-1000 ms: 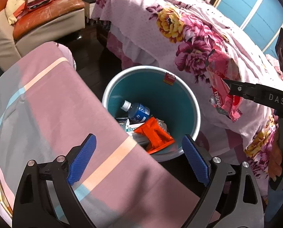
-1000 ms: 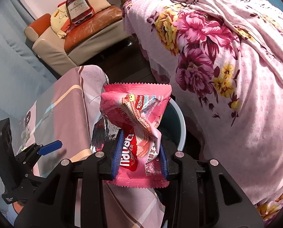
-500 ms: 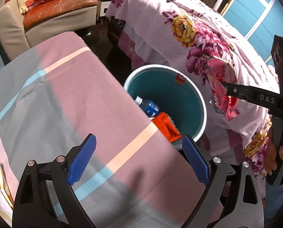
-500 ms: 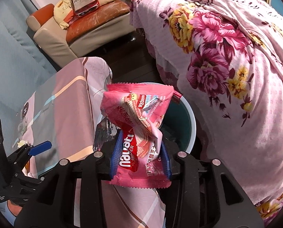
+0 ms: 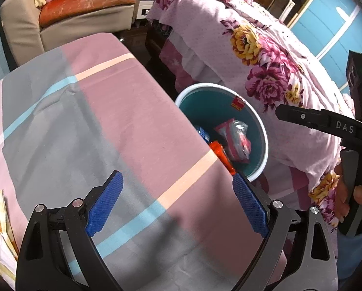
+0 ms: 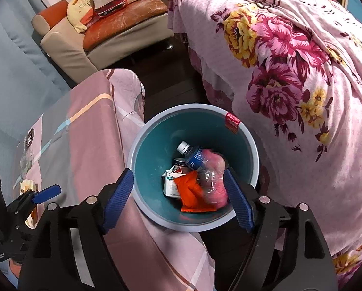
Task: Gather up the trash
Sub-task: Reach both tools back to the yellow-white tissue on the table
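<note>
**Between two beds, a bin takes a pink wrapper**

Beside the low bed with the smooth pink, grey and peach striped cotton cover (image 5: pixel 88 121), a round plastic bin with a teal inside and pale rim (image 6: pixel 142 145) stands on dark flooring, close against a second bed draped in a dotted pink quilt with big magenta and yellow flowers (image 6: pixel 302 72). Behind them sits a beige armchair with a cracked orange leather cushion (image 6: pixel 122 26).

Inside the bin lie a clear bottle with a blue label (image 6: pixel 193 156), a small white carton (image 6: pixel 170 185), a flat orange packet (image 6: pixel 193 194) and the crinkled pink snack wrapper (image 6: pixel 213 179), which looks blurred, perhaps mid-fall.

Above the bin, the right gripper (image 6: pixel 178 198) has its ribbed blue jaws opening, nothing pressed between them. Over the striped cover, the left gripper (image 5: pixel 178 205) stands wide apart and empty
</note>
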